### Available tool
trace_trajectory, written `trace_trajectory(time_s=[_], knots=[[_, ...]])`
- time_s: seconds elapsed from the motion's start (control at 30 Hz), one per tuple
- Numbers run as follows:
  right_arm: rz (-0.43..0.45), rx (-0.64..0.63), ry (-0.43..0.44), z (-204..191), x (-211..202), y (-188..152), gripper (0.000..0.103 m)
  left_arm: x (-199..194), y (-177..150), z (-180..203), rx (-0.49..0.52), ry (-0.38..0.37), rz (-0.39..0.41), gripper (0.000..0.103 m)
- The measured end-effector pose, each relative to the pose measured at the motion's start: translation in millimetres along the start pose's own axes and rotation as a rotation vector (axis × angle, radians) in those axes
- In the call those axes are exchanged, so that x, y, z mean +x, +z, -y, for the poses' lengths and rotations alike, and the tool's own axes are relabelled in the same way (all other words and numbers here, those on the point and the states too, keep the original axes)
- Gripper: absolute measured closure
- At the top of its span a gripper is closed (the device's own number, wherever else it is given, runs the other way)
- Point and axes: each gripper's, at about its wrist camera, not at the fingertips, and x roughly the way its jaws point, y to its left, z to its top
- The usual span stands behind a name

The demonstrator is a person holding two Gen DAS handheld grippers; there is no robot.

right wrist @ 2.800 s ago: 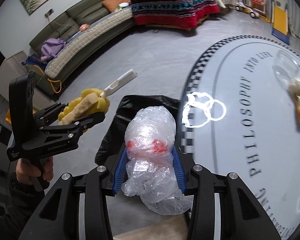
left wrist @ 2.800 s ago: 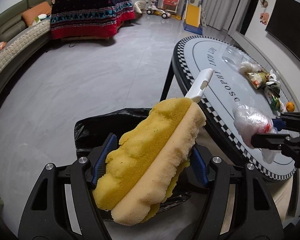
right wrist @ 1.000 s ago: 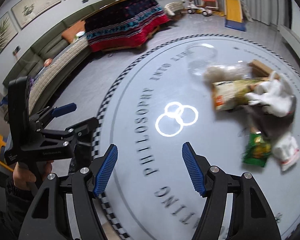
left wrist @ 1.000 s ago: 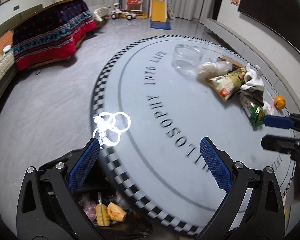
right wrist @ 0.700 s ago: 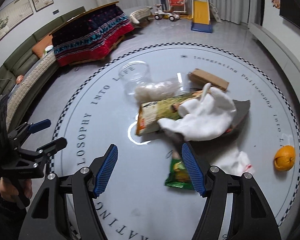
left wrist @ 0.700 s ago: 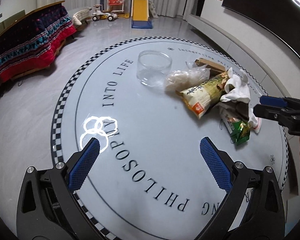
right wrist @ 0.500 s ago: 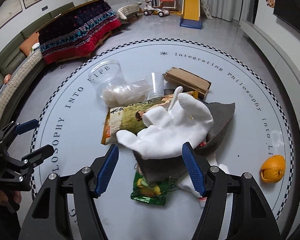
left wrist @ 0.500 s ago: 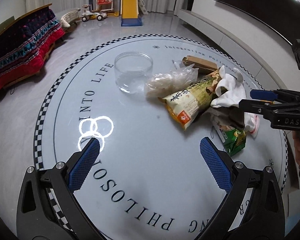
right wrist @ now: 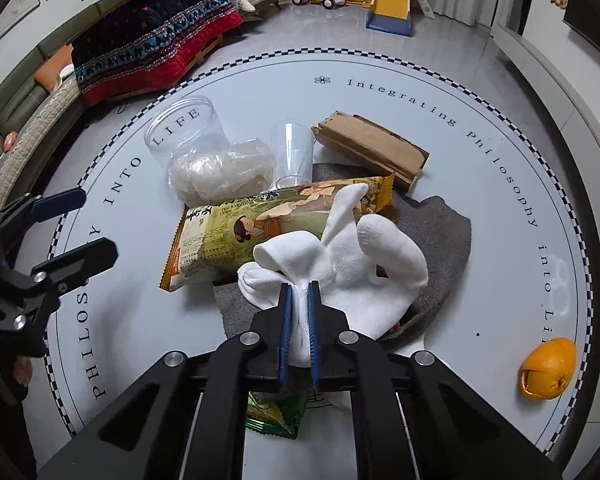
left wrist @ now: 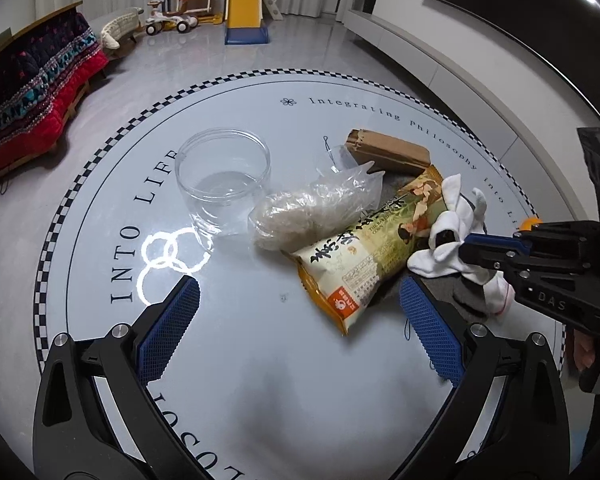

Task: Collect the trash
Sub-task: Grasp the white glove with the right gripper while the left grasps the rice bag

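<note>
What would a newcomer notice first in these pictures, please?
The right hand-held gripper pinching a white cotton glove atop the litter heap mid-table. Under it lies a yellow-green snack packet, and a peeled orange sits alone near the round white table's right edge.

White glove [right wrist: 352, 264]: cloth, crumpled, fingers splayed upward, pinched at its cuff; lies atop the pile at table centre.
Snack packet [right wrist: 260, 224]: yellow-green, printed, flat, at 10 o'clock of the glove, partly under it.
Clear bag [right wrist: 220, 176]: white contents, at 11 o'clock.
Plastic cup [right wrist: 292, 152]: clear, upright, at 12 o'clock.
Brown carton [right wrist: 372, 148]: flattened, at 1 o'clock.
Orange peel [right wrist: 548, 368]: at 4 o'clock, well apart.
</note>
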Motion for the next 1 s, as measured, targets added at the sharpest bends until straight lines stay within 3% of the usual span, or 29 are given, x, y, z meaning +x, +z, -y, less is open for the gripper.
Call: trace_trajectory(time_s=[0.3,0.63,0.7,0.73,1.0], knots=[[0.088,0.073,0.032,24.4,-35.9,19.0,0.095,44.1,34.4,13.1,-0.07,0.005,-0.051,0.006],[0.1,0.123,0.078,42.7,-31.1,20.8,0.095,84.1,56.2,15.4,-0.062,0.038,-0.097,0.006],[0.098,0.128,0.082,43.9,-29.6,19.4,0.095,86.5,56.8,10.3,-0.068,0.038,-0.09,0.016],[0.098,0.132,0.081,43.6,-29.6,17.7,0.095,87.6,55.5,8.0,-0.074,0.039,-0.095,0.032],[0.118,0.143,0.081,38.9,-37.6,14.3,0.095,66.7,45.2,-1.1,-0.1,-0.012,-0.044,0.051]])
